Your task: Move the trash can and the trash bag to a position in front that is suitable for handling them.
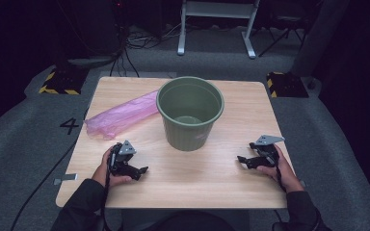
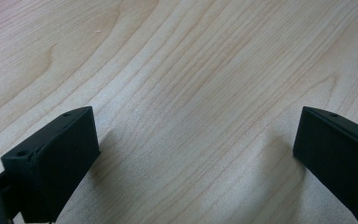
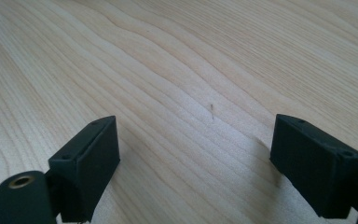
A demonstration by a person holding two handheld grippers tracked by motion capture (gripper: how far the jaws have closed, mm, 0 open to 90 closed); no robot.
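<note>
A: Start with the biggest thing. What is under both grippers?

B: The wooden table (image 1: 212, 183). Ahead of them, between the 2, stands the green bin (image 1: 190, 113), upright and with nothing lining it.

A: And the pink bag (image 1: 121, 114)?

B: Flat on the table, ahead of the left gripper (image 1: 139, 171), its far end touching or just beside the bin's left wall.

A: What are the grippers doing?

B: The left gripper's 2 jaws stand wide apart over bare wood, holding nothing. The right gripper (image 1: 242, 160) is the same: jaws spread, nothing between them.

A: So which step is this?

B: I judge it the very start: likely lining the bin, nothing grasped yet. Next, the left gripper should reach forward to the bag and pinch its thin film.
</note>
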